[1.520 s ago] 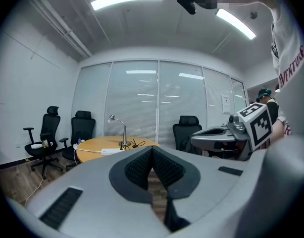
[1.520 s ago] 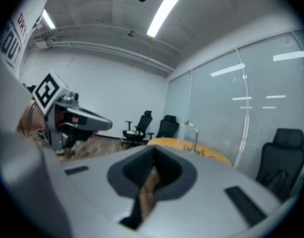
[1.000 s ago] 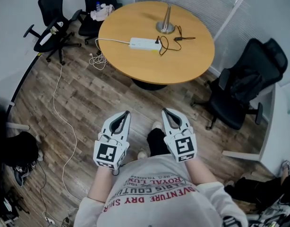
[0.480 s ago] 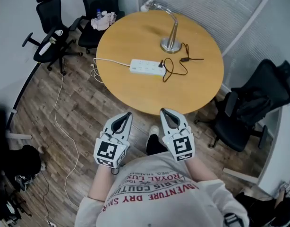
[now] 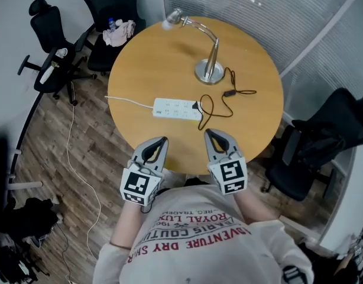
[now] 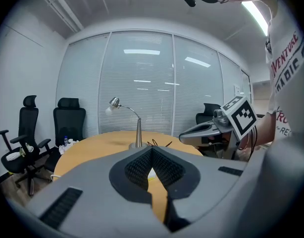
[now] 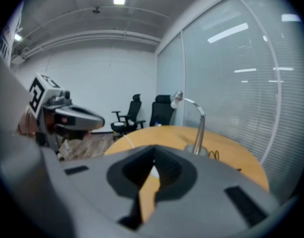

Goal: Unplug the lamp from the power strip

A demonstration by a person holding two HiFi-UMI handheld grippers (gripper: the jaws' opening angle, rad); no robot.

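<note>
**Both grippers closed and empty at the table's near edge**

The left gripper (image 5: 162, 141) has its jaws pressed together with nothing between them. The right gripper (image 5: 210, 134) is the same, closed on nothing. Both hover side by side over the near rim of the round wooden table (image 5: 140, 58).

Just beyond their tips lies one white power strip (image 5: 177, 107). A single black plug (image 5: 197, 106) sits in its right end. Its black cord (image 5: 216, 104) loops back to the one silver lamp (image 5: 208, 70), which stands upright behind the strip.

A white cable (image 5: 129, 101) leaves the strip's left end and runs off the table.

Three black office chairs are in view. One chair (image 5: 107, 46) carries a crumpled cloth (image 5: 118, 33) and a small bottle (image 5: 112, 23).

The person's shirt (image 5: 199, 235) reads "ROYAL LUX" and "ADVENTURE".
</note>
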